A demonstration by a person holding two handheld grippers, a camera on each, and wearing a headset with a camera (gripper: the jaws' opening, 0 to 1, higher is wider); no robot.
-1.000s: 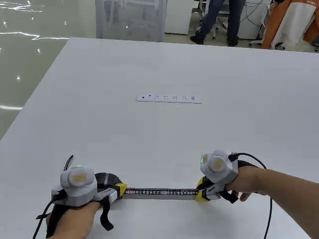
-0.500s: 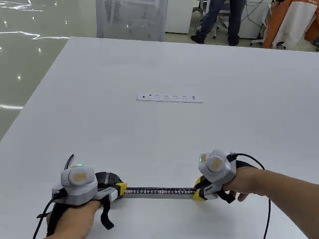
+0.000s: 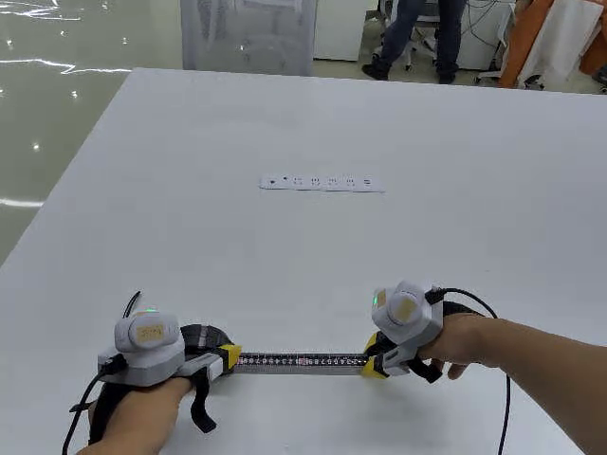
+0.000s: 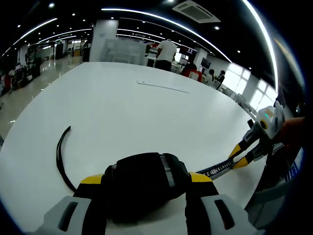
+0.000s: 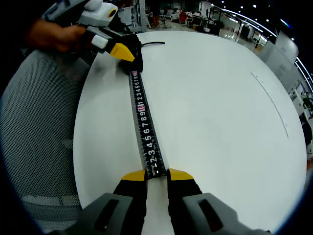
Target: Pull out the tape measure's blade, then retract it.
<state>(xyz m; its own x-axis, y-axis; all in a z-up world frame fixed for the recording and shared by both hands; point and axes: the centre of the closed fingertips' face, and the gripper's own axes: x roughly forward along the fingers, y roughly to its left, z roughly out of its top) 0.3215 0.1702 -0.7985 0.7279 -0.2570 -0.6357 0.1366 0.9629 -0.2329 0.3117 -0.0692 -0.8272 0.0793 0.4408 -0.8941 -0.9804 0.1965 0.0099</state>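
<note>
Matte white workbench (image 3: 455, 218), flat white power strip (image 3: 322, 184) at twelve o'clock; glossy pale floor (image 3: 47, 114) at ten. Left gripper (image 3: 226, 358) clamps black round tape measure (image 4: 142, 181); right gripper (image 5: 156, 175) pinches its numbered blade (image 5: 144, 122).

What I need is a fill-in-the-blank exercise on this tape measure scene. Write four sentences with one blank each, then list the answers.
Of the left tongs and right tongs, the ____ pair clamps the black round tape measure case. The tip of the dark numbered metal blade is pinched by the ____ pair. The blade stretches over a ____ table. The white flat power strip lies ____ from the person than the blade.
Missing words: left; right; white; farther.
</note>
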